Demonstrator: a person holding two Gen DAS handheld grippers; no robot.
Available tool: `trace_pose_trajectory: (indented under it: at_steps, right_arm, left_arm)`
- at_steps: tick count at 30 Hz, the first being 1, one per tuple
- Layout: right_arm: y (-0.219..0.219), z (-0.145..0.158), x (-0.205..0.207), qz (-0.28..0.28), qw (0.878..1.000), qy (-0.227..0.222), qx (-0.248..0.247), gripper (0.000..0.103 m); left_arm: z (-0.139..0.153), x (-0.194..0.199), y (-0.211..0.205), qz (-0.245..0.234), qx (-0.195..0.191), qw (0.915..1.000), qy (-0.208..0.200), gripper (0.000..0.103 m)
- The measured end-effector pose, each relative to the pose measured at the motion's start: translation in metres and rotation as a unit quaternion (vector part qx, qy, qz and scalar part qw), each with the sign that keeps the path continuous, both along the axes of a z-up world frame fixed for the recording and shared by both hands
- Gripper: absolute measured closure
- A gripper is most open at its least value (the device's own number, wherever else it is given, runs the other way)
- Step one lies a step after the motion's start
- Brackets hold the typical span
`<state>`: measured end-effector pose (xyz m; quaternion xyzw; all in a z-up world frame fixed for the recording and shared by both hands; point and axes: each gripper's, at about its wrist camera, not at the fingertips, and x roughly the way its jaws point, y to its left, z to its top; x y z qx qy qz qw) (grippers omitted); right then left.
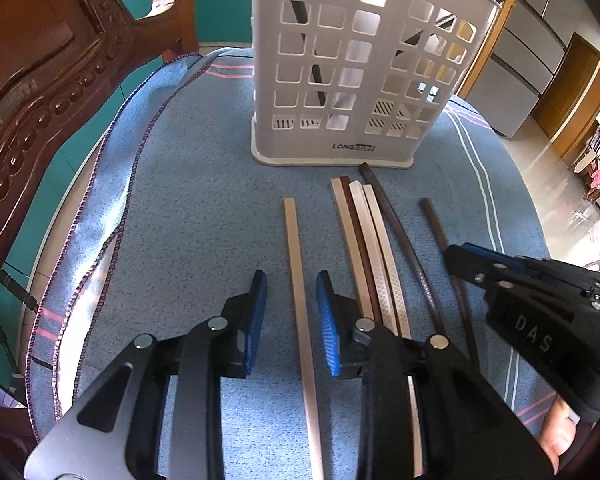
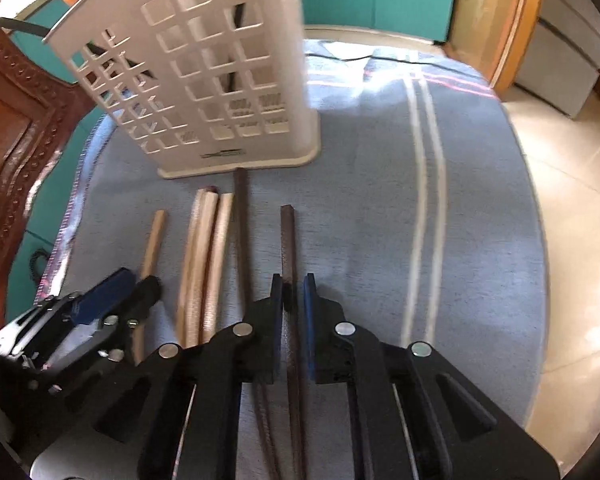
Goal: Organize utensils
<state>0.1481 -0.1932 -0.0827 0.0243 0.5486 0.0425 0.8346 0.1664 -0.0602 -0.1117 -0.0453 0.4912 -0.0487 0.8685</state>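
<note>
Several chopsticks lie on the blue cloth in front of a white perforated utensil holder (image 1: 356, 60), which also shows in the right wrist view (image 2: 220, 80). My left gripper (image 1: 291, 320) is open, its jaws on either side of a single pale chopstick (image 1: 296, 264), apart from it. A bundle of pale and dark chopsticks (image 1: 364, 240) lies just right of it. My right gripper (image 2: 293, 308) has its jaws narrowed around a dark brown chopstick (image 2: 288, 240); contact is not clear. The right gripper also shows in the left wrist view (image 1: 460, 260).
A dark chopstick (image 1: 300, 12) stands inside the holder. A carved wooden chair (image 1: 40, 100) stands at the left beyond the table edge. The blue cloth (image 1: 200, 200) covers a round table; tiled floor (image 2: 572, 240) lies off its right edge.
</note>
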Motion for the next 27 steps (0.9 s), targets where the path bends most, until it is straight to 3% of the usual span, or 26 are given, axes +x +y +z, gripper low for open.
trace_pose_trajectory:
  at_steps: [5,22,27]
  right_arm:
    - [-0.0023,0.0004,-0.0026,-0.003,1.0,-0.008,-0.014,0.094]
    - [-0.0012,0.0009,-0.0002,0.001,1.0,-0.019,-0.019,0.073]
    - [0.0009,-0.0006,-0.0026,0.002,1.0,-0.017,-0.023,0.073]
  left_arm:
    - [-0.0001,0.0019,0.0018,0.008,0.001,1.0,0.0,0.076]
    - [0.0004,0.0,-0.0016,0.008,0.008,0.9999,-0.004,0.072]
    - [0.0004,0.0001,-0.002,0.008,0.008,0.9999,-0.004,0.072]
